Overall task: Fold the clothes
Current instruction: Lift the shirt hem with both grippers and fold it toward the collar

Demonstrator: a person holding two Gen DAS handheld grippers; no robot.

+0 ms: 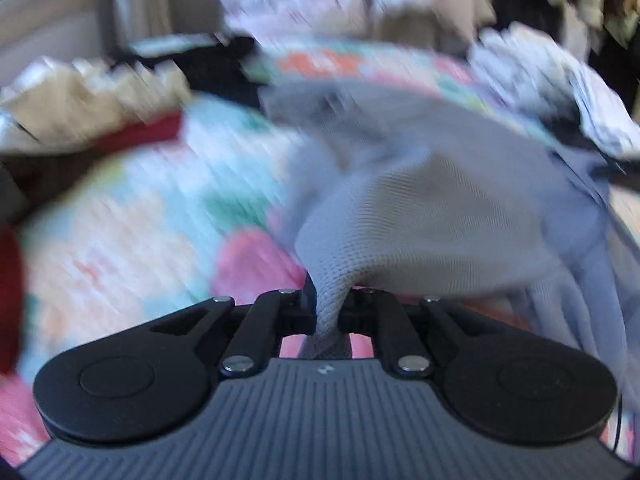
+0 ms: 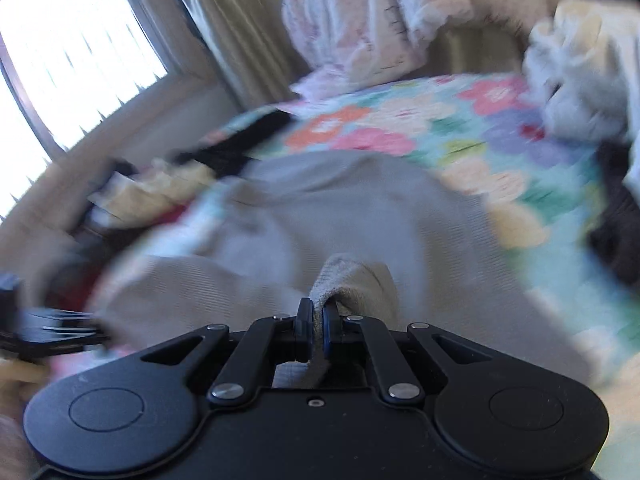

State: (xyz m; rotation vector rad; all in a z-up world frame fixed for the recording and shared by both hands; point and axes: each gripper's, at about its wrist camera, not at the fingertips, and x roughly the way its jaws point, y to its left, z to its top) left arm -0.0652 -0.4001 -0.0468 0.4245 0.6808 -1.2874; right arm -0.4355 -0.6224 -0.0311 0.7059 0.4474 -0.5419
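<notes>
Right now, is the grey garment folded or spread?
Neither: grey garment hangs bunched, pinched in left claw and right claw.

Floral bedspread (image 2: 460, 120) carries grey garment (image 2: 340, 200), clothes heaps (image 2: 580, 92).

Readable text: none could be made out in either view.
Gripper bodies: no brand or number was legible; the left wrist view showed only a small pale mark, too small to read.
Pink hanging cloth (image 2: 360, 20): it bore drawn figures, not letters.
Flowered bed cover (image 2: 440, 120): it carried a flower pattern only, with no words.
Blur: motion smear hid any fine print elsewhere.
</notes>
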